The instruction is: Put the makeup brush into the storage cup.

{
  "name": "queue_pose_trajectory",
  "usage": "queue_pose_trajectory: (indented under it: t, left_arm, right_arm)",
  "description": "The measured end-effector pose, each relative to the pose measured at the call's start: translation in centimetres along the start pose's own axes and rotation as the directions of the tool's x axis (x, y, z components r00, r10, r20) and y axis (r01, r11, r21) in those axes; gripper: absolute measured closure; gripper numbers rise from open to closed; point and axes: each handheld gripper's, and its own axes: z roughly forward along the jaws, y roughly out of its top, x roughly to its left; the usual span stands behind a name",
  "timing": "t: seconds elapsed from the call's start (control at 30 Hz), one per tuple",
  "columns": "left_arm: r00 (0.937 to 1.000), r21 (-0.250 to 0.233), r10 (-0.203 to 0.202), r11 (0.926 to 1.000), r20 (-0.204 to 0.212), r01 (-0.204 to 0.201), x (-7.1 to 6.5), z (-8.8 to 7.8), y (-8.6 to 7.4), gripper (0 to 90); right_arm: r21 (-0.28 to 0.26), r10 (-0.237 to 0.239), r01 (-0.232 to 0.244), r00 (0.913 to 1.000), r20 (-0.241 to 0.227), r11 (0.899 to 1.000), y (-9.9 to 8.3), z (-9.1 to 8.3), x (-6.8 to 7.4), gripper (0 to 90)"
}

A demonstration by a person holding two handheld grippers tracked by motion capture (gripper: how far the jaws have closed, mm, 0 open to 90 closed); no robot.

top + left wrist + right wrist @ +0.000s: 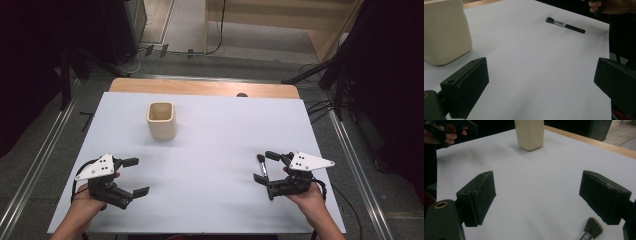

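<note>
I found no lettering, label, brand or number that I could read anywhere on my table or my tongs.

The high view looks forward and down from above the near edge, taking in the whole white bench (200, 200). The left gripper view sits low near the sheet, facing right across it toward the brush (565, 25). The right gripper view, equally low, faces left and far toward the cream cup (529, 133) (all three views share that cup and the brush).
</note>
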Motion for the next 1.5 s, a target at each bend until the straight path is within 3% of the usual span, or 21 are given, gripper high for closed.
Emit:
queue_pose_trajectory:
  t: [0.27,1.5]
  left_arm:
    - [1.0,0.008,0.004,1.0,-0.003,-0.004,-0.04,0.01,0.02,0.4]
    - [1.0,0.001,0.0,1.0,0.006,0.0,-0.12,-0.02,0.05,0.4]
  right_arm:
    - [-0.002,0.0,0.0,0.9999,0.017,1.0,-0.04,-0.01,-0.08,14.5]
    - [-0.033,0.011,-0.011,0.9999,0.005,0.999,0.05,-0.23,-0.16,14.6]
